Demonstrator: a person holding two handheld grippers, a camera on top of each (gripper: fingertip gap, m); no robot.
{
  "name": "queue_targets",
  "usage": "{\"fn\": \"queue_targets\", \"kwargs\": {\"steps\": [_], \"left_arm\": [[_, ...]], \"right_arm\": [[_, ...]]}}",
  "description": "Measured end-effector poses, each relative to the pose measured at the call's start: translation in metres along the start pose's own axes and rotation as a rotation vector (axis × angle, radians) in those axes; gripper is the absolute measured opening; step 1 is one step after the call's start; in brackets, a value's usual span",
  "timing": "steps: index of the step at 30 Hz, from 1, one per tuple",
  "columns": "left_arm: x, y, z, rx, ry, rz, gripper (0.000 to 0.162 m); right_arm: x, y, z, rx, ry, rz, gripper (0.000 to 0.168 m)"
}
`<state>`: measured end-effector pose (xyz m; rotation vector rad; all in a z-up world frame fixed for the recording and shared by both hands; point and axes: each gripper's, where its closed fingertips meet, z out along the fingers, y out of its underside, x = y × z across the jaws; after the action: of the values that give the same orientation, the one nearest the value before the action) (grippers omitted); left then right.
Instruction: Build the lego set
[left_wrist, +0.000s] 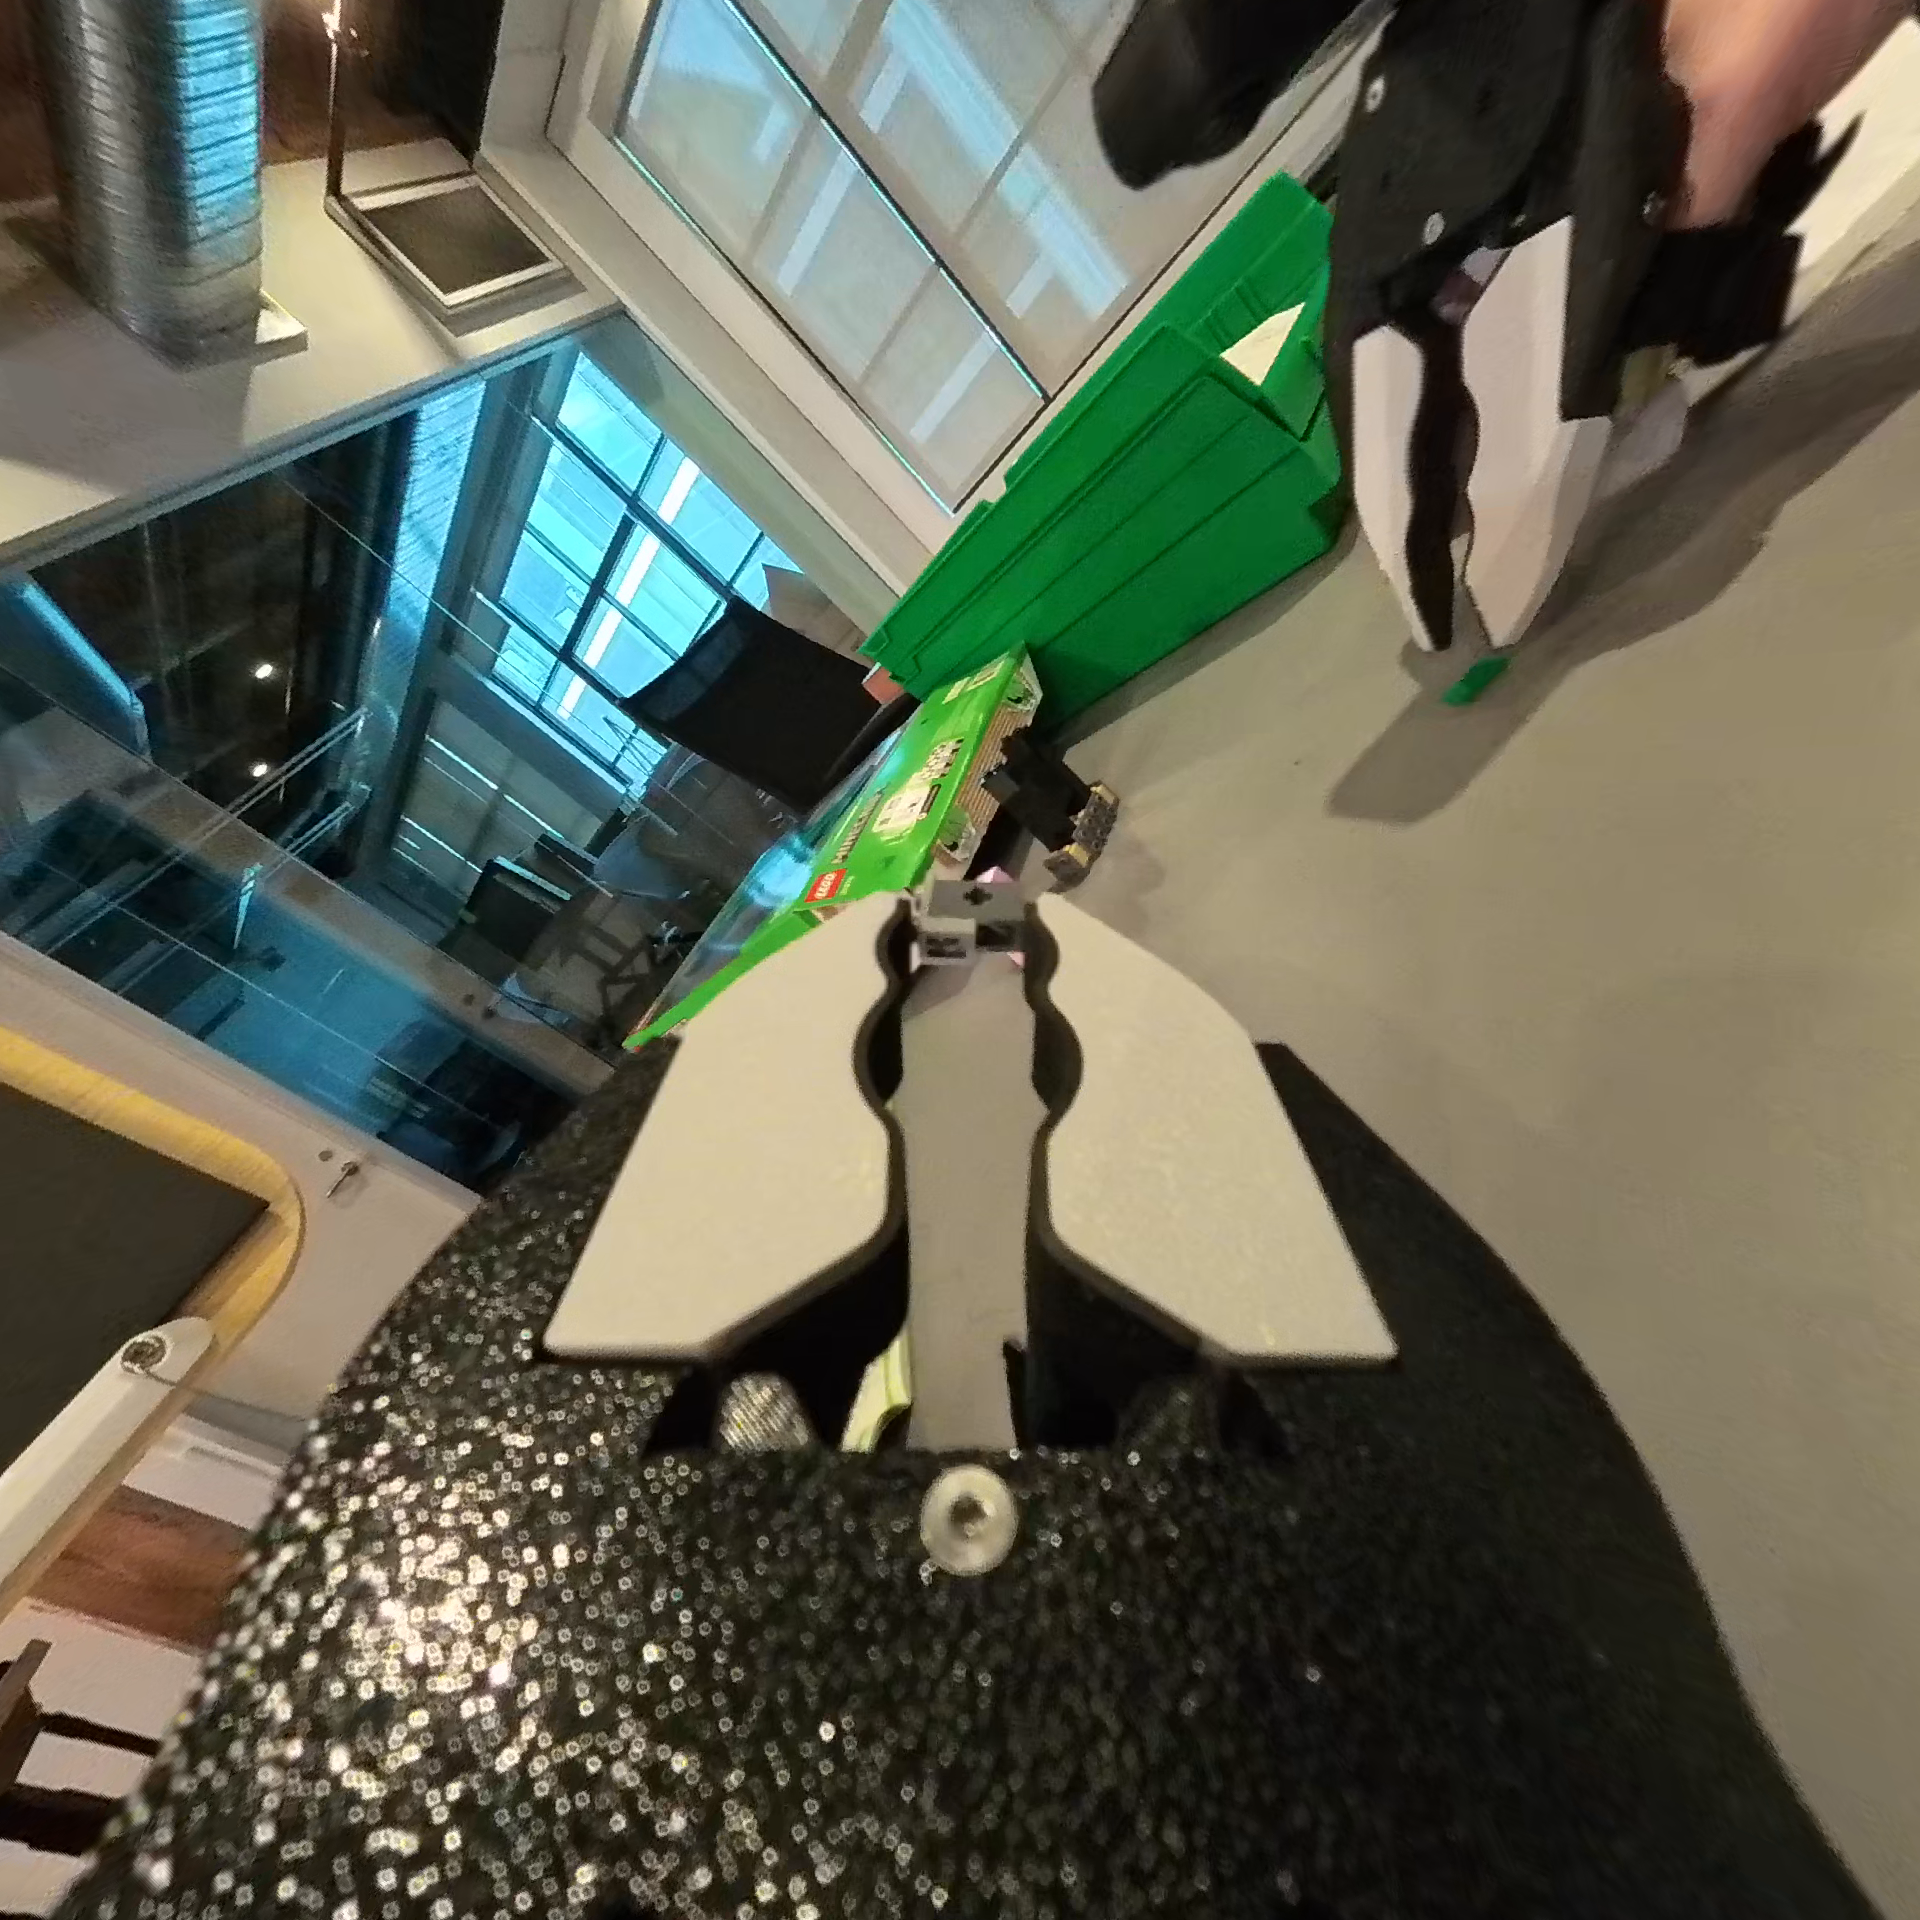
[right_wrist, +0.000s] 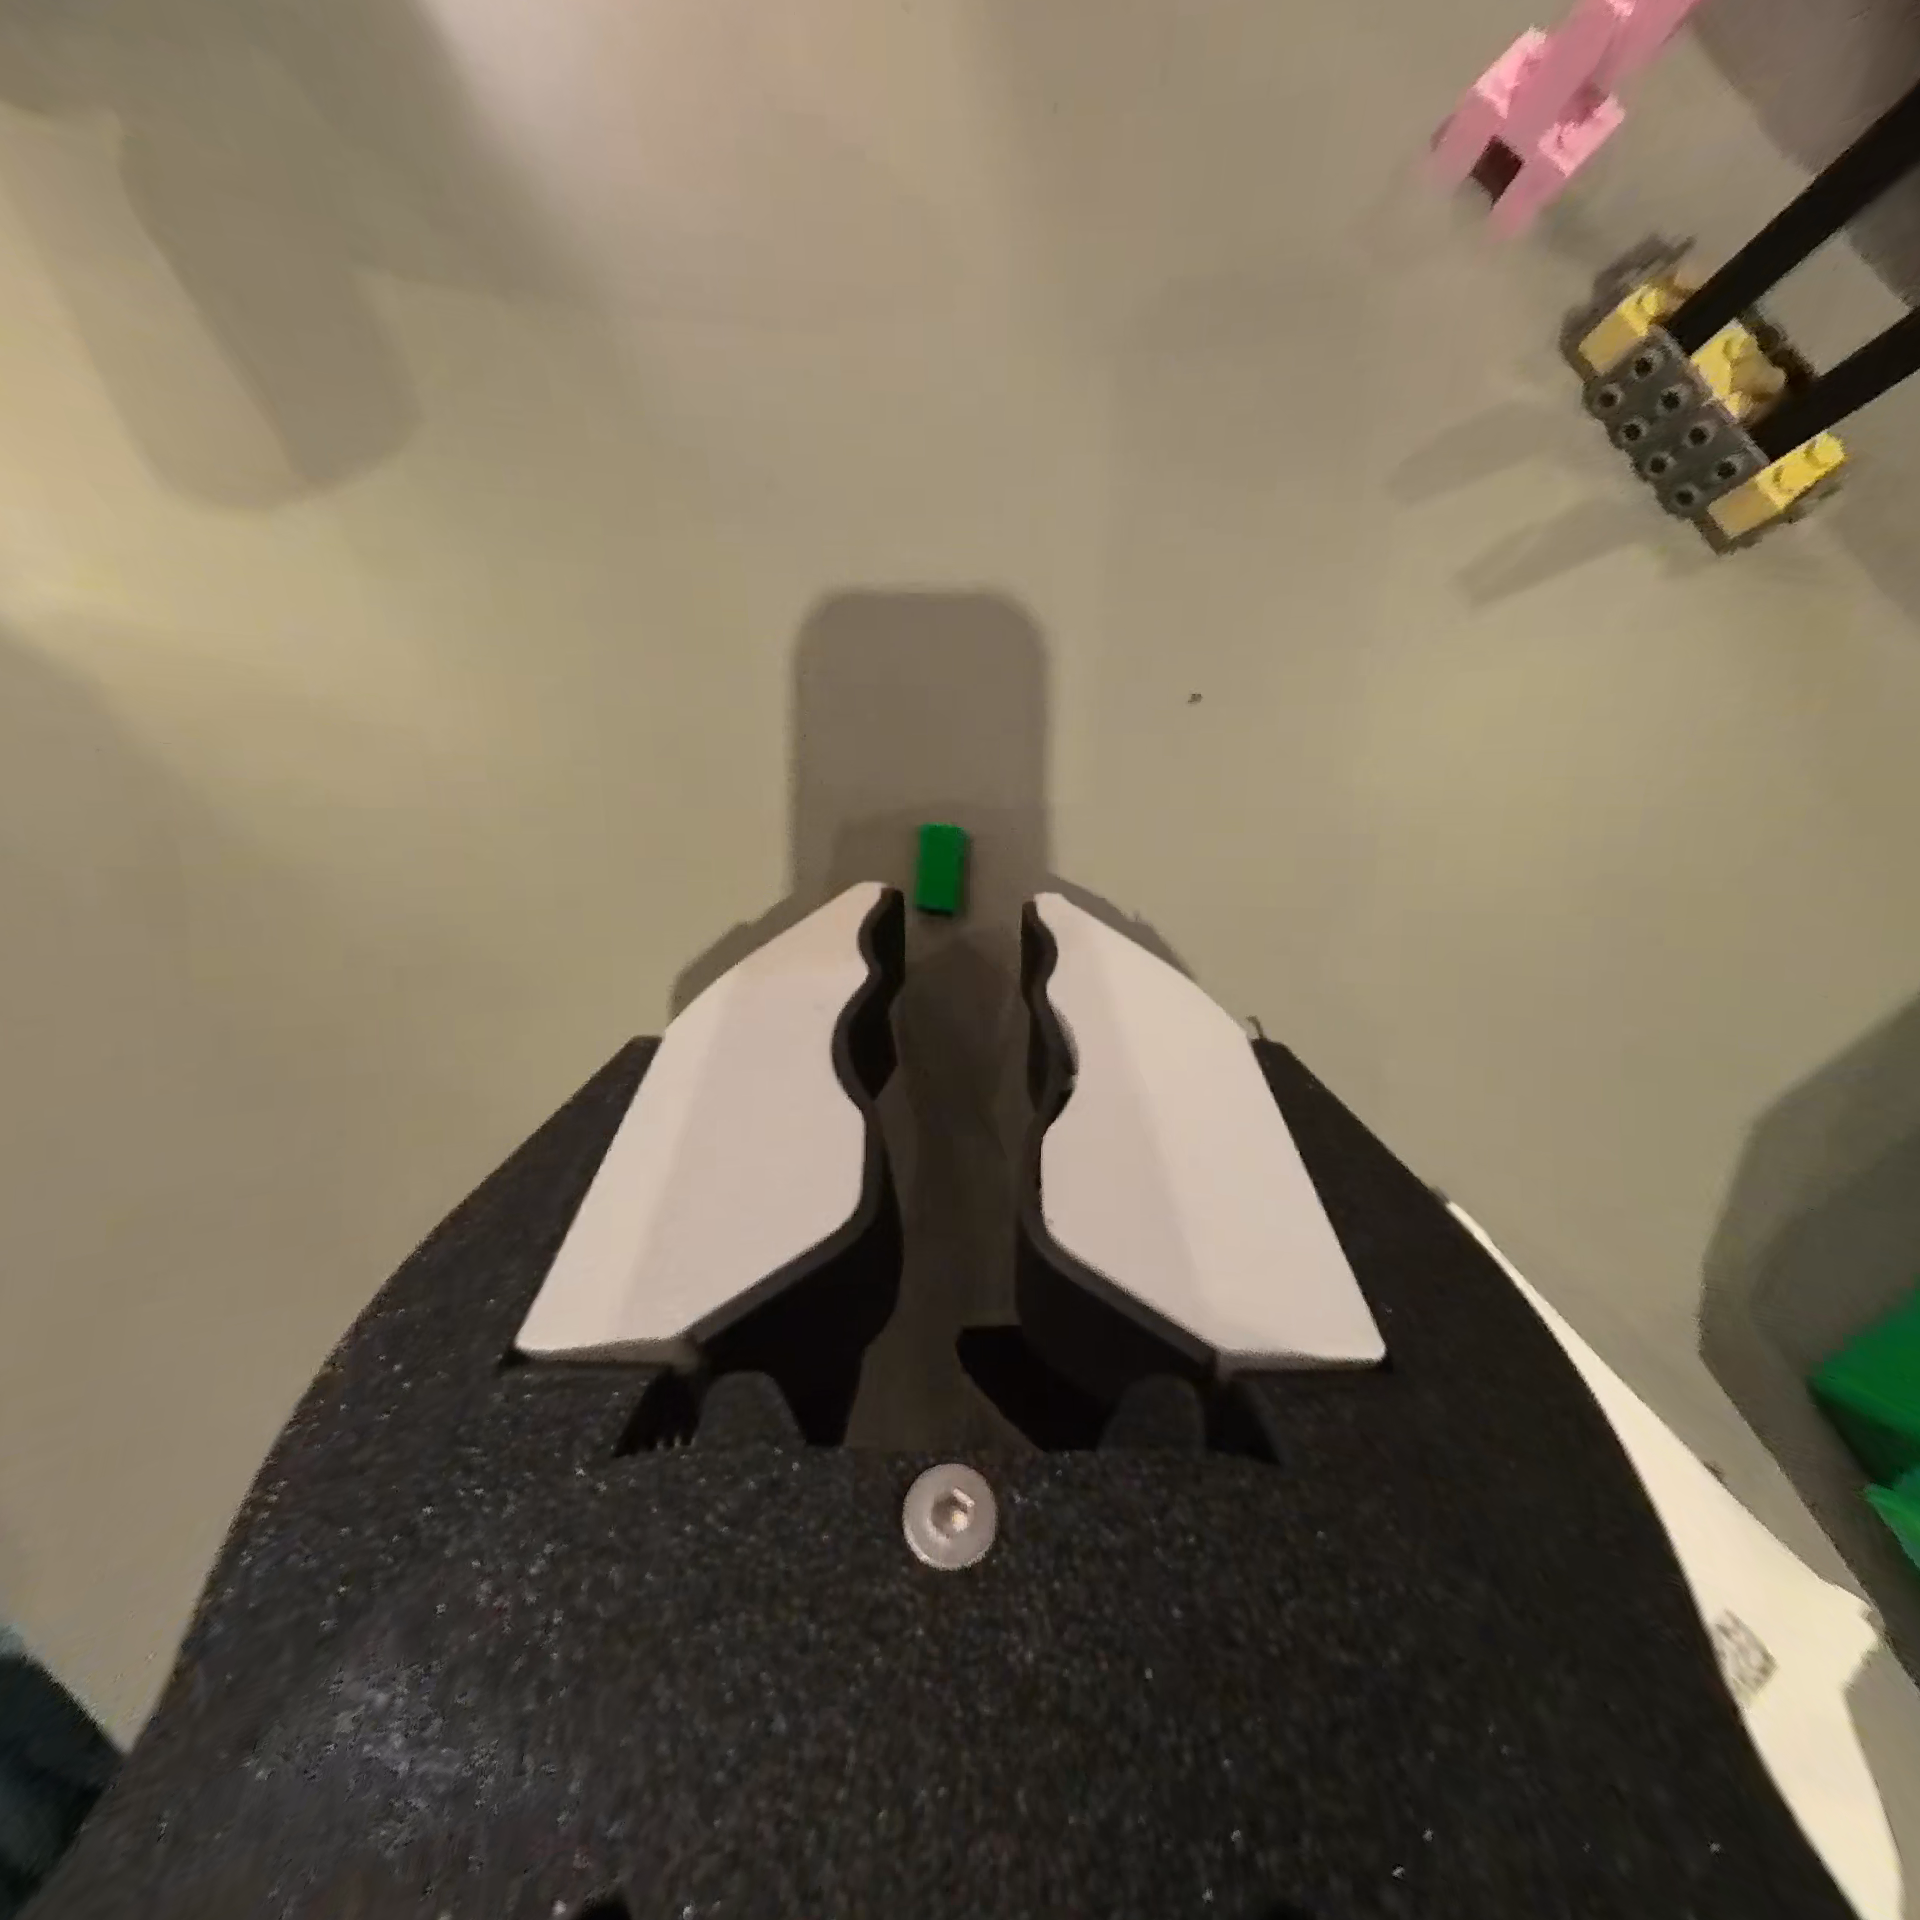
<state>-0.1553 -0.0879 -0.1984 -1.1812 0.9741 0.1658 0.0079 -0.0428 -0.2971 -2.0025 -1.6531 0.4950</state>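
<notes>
At twelve o'clock of my parted right tool (right_wrist: 961, 909) lies a green brick (right_wrist: 939, 871); my left tool (left_wrist: 966, 925) grips the grey assembly (left_wrist: 961, 916).

Table (right_wrist: 520, 675): plain pale grey-beige. Small brick (right_wrist: 939, 871): solid green. Partial build (right_wrist: 1704, 416): grey underside, pale yellow pieces, black struts. Loose piece (right_wrist: 1527, 135): pink. Bins (left_wrist: 1132, 520): bright green. Set box (left_wrist: 883, 831): green, red logo patch. Grippers: white fingers (right_wrist: 727, 1143), black pads, speckled black bodies.
</notes>
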Motion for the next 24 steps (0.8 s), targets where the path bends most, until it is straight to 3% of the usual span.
{"fn": "queue_targets", "kwargs": {"steps": [12, 15, 19, 24], "left_arm": [[0.006, 0.0, 0.002, -0.001, 0.035, 0.002, 0.02], [0.01, -0.003, 0.003, 0.017, 0.067, -0.028, 0.02], [0.018, -0.013, 0.003, 0.066, 0.129, -0.116, 0.02], [0.026, -0.019, 0.002, 0.109, 0.194, -0.138, 0.02]], "right_arm": [[-0.004, -0.006, 0.011, -0.023, 0.029, -0.052, 0.008], [-0.024, -0.053, 0.003, 0.207, -0.04, 0.011, 0.007], [-0.063, -0.13, -0.025, 0.655, -0.305, 0.225, 0.007], [-0.084, -0.153, -0.018, 0.835, -0.566, 0.438, 0.007]]}}
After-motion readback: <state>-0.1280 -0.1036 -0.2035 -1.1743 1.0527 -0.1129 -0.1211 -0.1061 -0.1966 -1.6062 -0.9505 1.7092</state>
